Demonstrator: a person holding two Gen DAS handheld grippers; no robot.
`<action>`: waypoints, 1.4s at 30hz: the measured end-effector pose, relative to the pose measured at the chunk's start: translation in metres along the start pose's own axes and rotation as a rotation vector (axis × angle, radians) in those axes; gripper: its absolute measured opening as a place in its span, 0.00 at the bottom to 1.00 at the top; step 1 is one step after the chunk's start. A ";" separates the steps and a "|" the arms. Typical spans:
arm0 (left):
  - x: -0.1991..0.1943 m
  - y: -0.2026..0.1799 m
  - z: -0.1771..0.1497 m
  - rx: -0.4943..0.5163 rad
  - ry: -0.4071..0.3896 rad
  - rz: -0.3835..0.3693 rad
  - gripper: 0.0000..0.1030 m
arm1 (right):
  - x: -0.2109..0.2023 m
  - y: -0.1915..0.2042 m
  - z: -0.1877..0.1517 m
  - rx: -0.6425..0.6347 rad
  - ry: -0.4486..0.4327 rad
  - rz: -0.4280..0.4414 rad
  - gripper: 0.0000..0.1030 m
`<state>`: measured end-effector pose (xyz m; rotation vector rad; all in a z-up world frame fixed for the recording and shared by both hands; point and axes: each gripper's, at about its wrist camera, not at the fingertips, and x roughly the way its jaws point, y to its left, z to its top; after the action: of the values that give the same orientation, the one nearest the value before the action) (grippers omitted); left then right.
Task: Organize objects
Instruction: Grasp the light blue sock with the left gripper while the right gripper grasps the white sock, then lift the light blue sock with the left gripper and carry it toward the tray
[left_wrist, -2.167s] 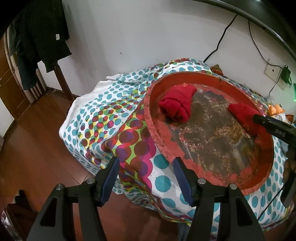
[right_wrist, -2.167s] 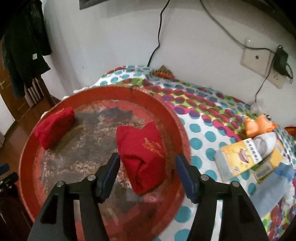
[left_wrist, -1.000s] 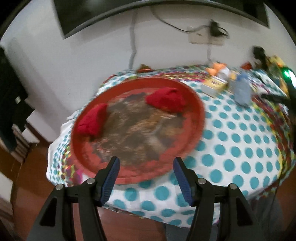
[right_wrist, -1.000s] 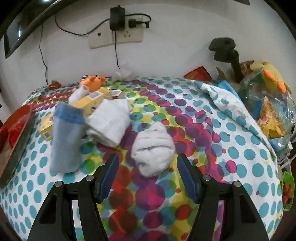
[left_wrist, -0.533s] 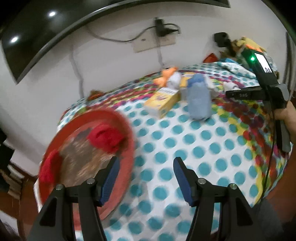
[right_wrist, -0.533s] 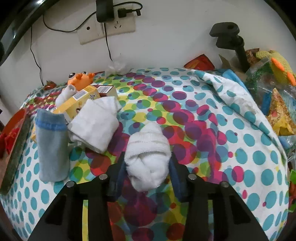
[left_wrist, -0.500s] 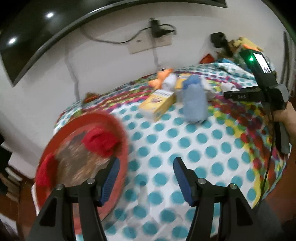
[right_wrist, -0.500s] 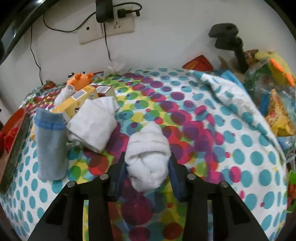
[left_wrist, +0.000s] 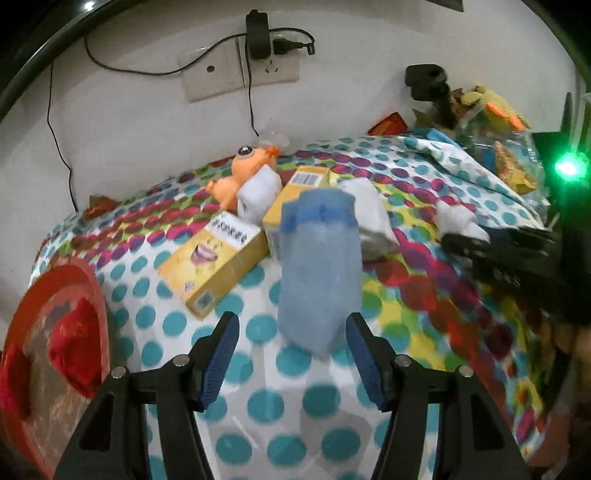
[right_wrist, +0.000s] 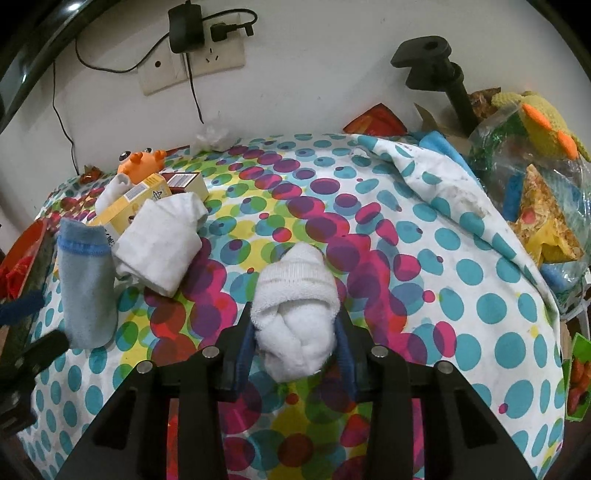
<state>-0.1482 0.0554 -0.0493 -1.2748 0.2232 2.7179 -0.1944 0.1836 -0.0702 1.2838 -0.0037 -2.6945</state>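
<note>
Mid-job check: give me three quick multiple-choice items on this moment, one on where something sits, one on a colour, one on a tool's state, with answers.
1. Where is the blue sock relative to the left tool?
A. Clamped in it
B. Ahead of its open fingers, on the dotted cloth
C. In the red tray

2. What colour is the rolled sock at the right tool?
A. White
B. Red
C. Blue

3. What state is the right tool in?
A. Wide open over bare cloth
B. Out of view
C. Shut on the rolled sock

Answers: 1 B, the left wrist view shows the fingers spread on either side of the sock's near end; 2 A, the right wrist view shows a white bundle; 3 C, both fingers press its sides.
</note>
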 end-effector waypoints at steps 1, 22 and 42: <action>0.005 -0.001 0.003 -0.001 0.005 -0.005 0.60 | 0.001 -0.001 0.000 0.002 0.001 0.003 0.36; 0.044 -0.010 0.007 -0.074 0.018 -0.064 0.60 | 0.000 0.001 0.002 0.019 -0.001 -0.011 0.36; 0.044 -0.002 0.006 -0.114 0.023 -0.045 0.59 | 0.001 0.006 0.002 0.028 -0.002 -0.032 0.34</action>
<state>-0.1801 0.0614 -0.0798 -1.3235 0.0422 2.7144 -0.1957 0.1774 -0.0699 1.2996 -0.0223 -2.7320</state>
